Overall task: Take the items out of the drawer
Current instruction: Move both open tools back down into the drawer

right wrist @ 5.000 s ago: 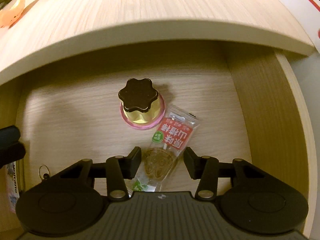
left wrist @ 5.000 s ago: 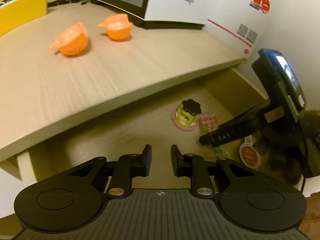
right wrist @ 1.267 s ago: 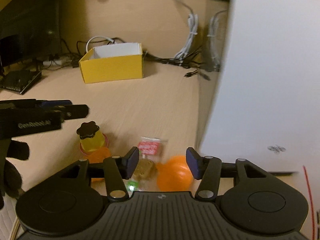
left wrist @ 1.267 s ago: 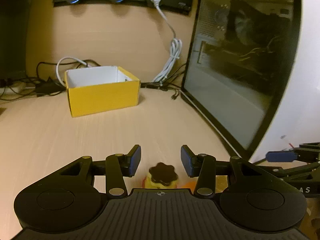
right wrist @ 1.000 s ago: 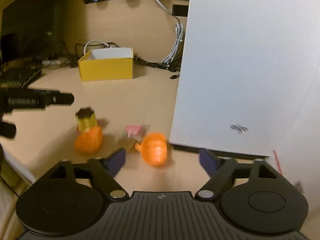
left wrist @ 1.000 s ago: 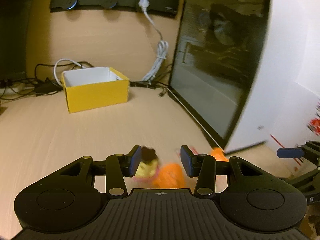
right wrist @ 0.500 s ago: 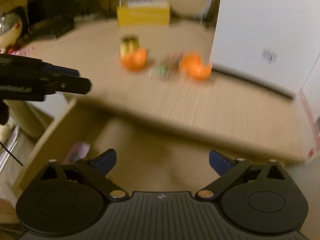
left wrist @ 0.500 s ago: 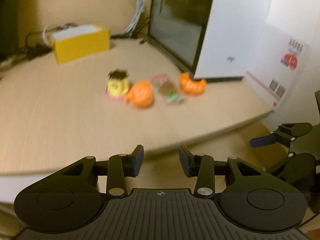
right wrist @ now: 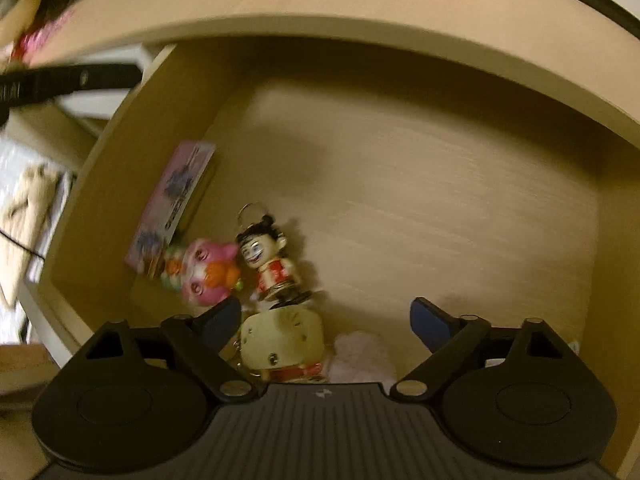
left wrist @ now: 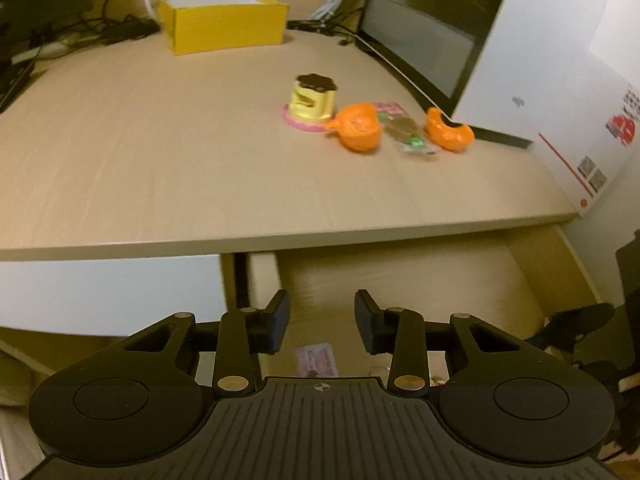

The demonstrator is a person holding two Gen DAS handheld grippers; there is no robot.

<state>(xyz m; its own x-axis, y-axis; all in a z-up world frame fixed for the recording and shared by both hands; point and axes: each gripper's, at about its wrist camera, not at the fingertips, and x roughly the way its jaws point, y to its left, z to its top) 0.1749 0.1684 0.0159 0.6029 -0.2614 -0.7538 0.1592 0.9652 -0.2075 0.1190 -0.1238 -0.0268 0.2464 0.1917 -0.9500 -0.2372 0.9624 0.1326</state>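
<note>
The open wooden drawer (right wrist: 460, 184) fills the right wrist view. In its front left corner lie a pink card pack (right wrist: 172, 204), a pink plush toy (right wrist: 204, 276), a small figurine keychain (right wrist: 268, 264), a cream toy (right wrist: 284, 336) and a pale pink soft item (right wrist: 360, 354). My right gripper (right wrist: 324, 320) hangs open just above these toys with nothing between its fingers. My left gripper (left wrist: 322, 320) is open and empty over the drawer's left front, above the pink card pack (left wrist: 316, 360). On the desk top sit a yellow pudding cup (left wrist: 312, 100), a snack packet (left wrist: 404, 132) and two orange cups (left wrist: 360, 128).
A yellow box (left wrist: 224, 22) and cables stand at the back of the desk (left wrist: 160, 160). A white computer case (left wrist: 540, 60) takes up the right side. The other gripper (left wrist: 576, 328) shows at the left wrist view's right edge.
Both grippers have left the desk top and come down to the drawer. The pudding cup and snack packet, earlier in the drawer, now lie on the desk. The right gripper has opened wider.
</note>
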